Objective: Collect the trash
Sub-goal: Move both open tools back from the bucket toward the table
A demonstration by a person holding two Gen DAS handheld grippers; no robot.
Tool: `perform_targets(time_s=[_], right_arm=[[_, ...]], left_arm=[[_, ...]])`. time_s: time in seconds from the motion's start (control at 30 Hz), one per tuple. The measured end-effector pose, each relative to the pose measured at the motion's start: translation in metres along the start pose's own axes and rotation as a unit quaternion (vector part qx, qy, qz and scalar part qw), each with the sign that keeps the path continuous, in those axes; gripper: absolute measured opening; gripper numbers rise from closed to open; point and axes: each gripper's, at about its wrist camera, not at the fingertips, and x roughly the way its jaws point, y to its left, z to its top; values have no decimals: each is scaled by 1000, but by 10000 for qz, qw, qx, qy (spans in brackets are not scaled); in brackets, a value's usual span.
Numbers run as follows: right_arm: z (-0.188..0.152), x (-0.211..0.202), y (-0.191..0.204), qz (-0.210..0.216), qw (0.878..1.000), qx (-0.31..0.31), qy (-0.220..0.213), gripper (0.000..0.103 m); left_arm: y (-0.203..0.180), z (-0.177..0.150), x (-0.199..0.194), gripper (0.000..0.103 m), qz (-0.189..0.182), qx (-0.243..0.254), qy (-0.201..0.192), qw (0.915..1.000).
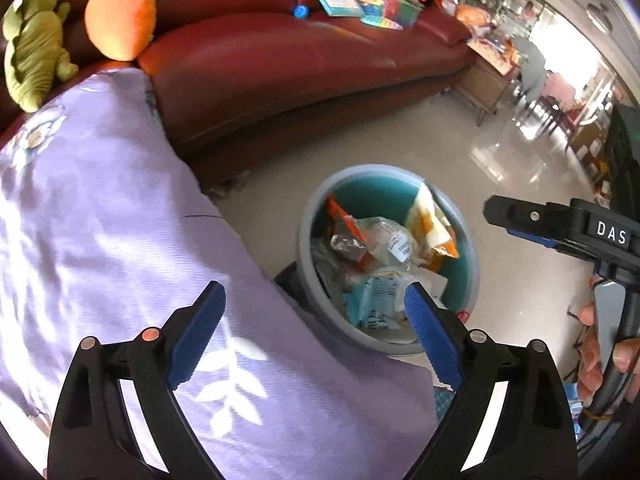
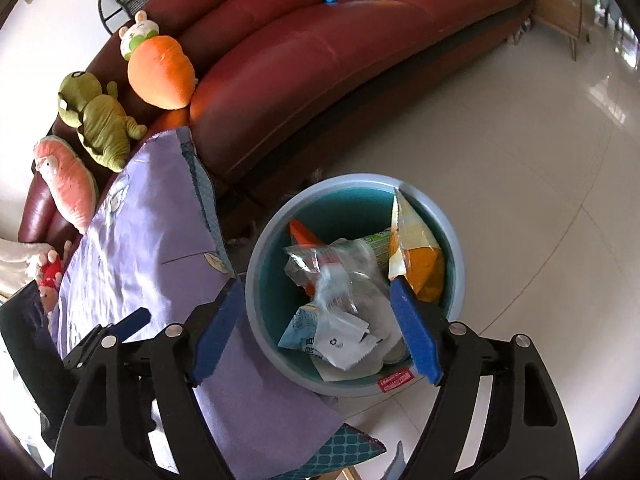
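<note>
- The left gripper is spread wide, its blue pads well apart with nothing between them; it hangs over the edge of the purple blanket and the near rim of the bin.
- The right gripper is likewise spread wide and empty, poised right above the bin; neither gripper appears to touch anything.
- The trash lies inside the bin: crumpled clear plastic, a pale blue packet, and an orange-and-yellow snack bag standing against the far wall. The bin looks fairly full.
- Judged from this, a drop into the bin seems to be the step in hand; doing it well means opening the fingers only when squarely above the opening, so that light wrappers fall inside, not onto the blanket or the floor.
- A small red label shows at the bin's near side.
- Beyond lie the red sofa and soft toys.
</note>
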Motion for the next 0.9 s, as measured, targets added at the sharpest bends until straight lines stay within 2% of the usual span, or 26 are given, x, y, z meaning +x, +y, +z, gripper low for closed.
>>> perform_targets(time_s=[0.33,0.43,0.63,0.9], right_arm=[[-15,-13,13,-82,9995,-267,126,95],[-23,-22,24,-121,9986,-512,94,96],[-40,-41,44,-294,9957,-880,-34,96],[-66,-64,61,-574,9922,-1092,-198,96]], left_arm=[[10,-8,-9,95,62,-150,243,9996],[15,-12,-17,99,5,-200,278,9994],[25,-22,-36,99,113,-283,239,9992],[38,-40,-73,99,249,-383,-43,9989]])
